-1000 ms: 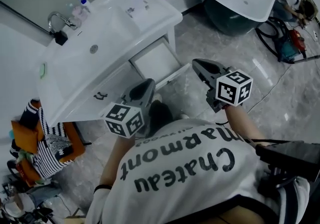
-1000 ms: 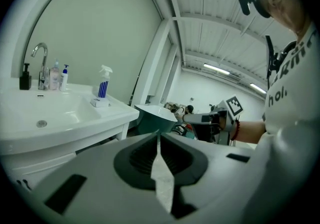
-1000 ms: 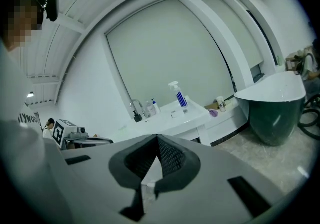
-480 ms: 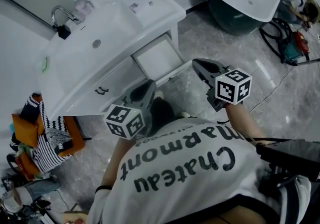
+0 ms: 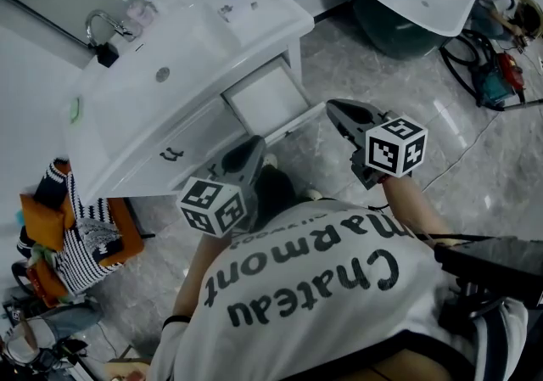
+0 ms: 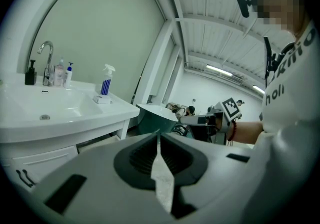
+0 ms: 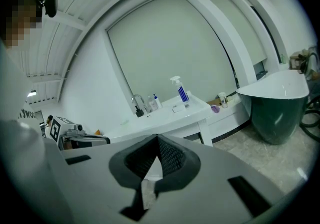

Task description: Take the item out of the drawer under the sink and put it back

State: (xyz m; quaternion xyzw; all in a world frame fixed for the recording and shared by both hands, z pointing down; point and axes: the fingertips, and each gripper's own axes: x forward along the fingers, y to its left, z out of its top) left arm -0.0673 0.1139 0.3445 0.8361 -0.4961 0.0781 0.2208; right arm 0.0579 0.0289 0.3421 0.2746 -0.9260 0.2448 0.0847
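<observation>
The drawer [image 5: 267, 99] under the sink [image 5: 170, 74] stands pulled out toward us. Its travel runs along the line from the vanity to our chest. In the head view it lies ahead of both grippers and between them. The left gripper [image 5: 252, 143] points at the near left corner of the drawer's front, and the right gripper [image 5: 335, 108] sits just off its near right corner. We judge neither hand clearly the nearer, since a view from above hides how far below them the drawer sits.

Both grippers are clenched with nothing in them: in each gripper view the jaw tips meet and only the room shows beyond. We hold both in front of the chest, side by side and apart, noses tipped slightly down toward the vanity.

We cannot place the item. The part of the drawer floor that shows looks bare white (its rear is tucked under the basin and hidden). So the item may lie back there or somewhere out of view. The neighbouring drawer front with the handle [image 5: 172, 154] is closed.
</observation>
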